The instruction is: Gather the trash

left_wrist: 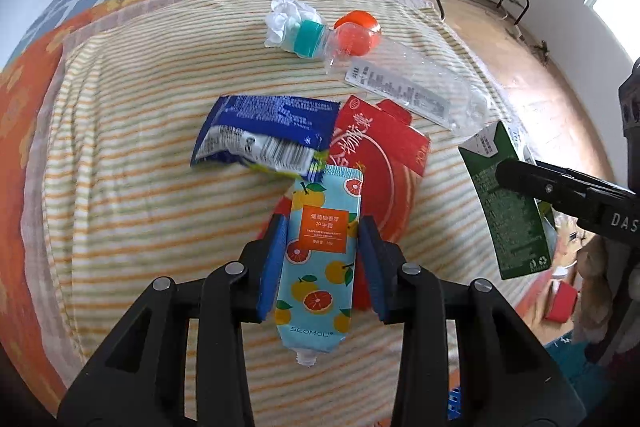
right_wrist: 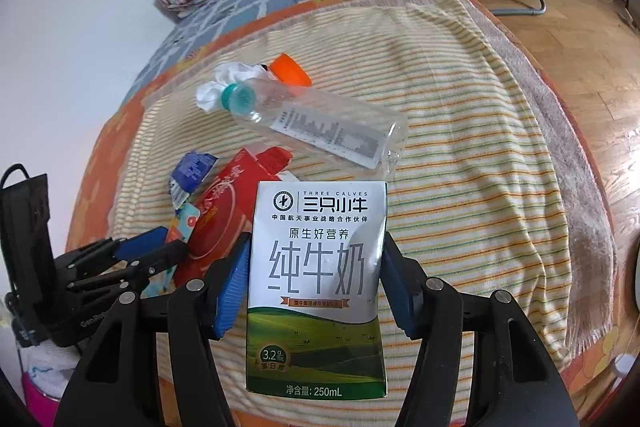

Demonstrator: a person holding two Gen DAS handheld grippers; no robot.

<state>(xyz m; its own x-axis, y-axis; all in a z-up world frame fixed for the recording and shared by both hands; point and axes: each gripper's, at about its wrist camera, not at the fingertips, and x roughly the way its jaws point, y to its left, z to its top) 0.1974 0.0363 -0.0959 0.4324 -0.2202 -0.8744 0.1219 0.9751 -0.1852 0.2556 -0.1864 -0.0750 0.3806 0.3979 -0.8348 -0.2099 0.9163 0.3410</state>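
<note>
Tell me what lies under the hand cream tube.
Under the hand cream tube lies the red carton, on the striped towel. The carton's part beneath the tube is covered.

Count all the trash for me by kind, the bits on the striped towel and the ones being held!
Tubes: 1, hand cream tube
Cartons: 1, milk carton
Bottles: 1, clear bottle
Wrappers: 1, blue wrapper
Red packets: 1, red packet
Tissues: 1, crumpled tissue
Orange caps: 1, orange cap
Total: 7
</note>
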